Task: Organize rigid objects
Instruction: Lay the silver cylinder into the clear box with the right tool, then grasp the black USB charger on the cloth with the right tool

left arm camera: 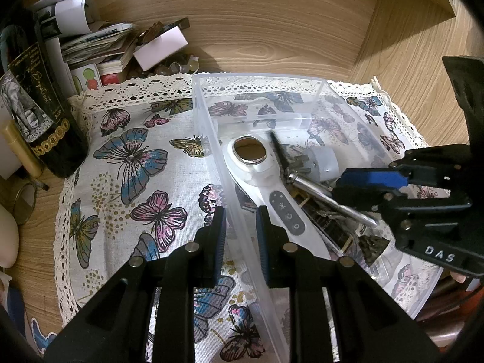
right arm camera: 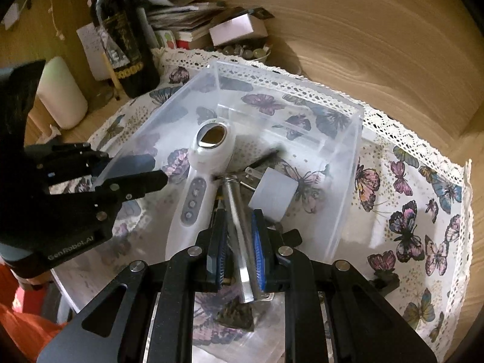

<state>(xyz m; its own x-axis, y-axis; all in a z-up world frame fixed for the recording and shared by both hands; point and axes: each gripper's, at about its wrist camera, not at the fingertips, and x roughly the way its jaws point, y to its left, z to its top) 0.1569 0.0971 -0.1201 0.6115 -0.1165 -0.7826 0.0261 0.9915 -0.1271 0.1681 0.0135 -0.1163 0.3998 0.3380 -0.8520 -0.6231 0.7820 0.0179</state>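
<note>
A clear plastic box [left arm camera: 260, 77] [right arm camera: 348, 181] stands on a butterfly cloth. Inside lie a white handheld device [left arm camera: 257, 166] [right arm camera: 199, 187] with an oval metal head, a white plug adapter [left arm camera: 323, 161] [right arm camera: 272, 193] and a thin black stick [left arm camera: 276, 145]. My left gripper [left arm camera: 241, 242] [right arm camera: 121, 169] is shut on the box's left wall, one finger inside and one outside. My right gripper [right arm camera: 239, 248] [left arm camera: 340, 189] reaches into the box and is shut on a shiny metal rod [right arm camera: 237, 208] [left arm camera: 317, 192], whose far end points at the device's head.
A dark wine bottle [left arm camera: 39, 115] [right arm camera: 127, 48] stands at the cloth's left edge, with a pile of papers and booklets [left arm camera: 96, 48] and a white carton [left arm camera: 160, 48] behind it. A white candle [right arm camera: 62, 93] stands farther left. Wooden walls [left arm camera: 272, 24] close off the back and right.
</note>
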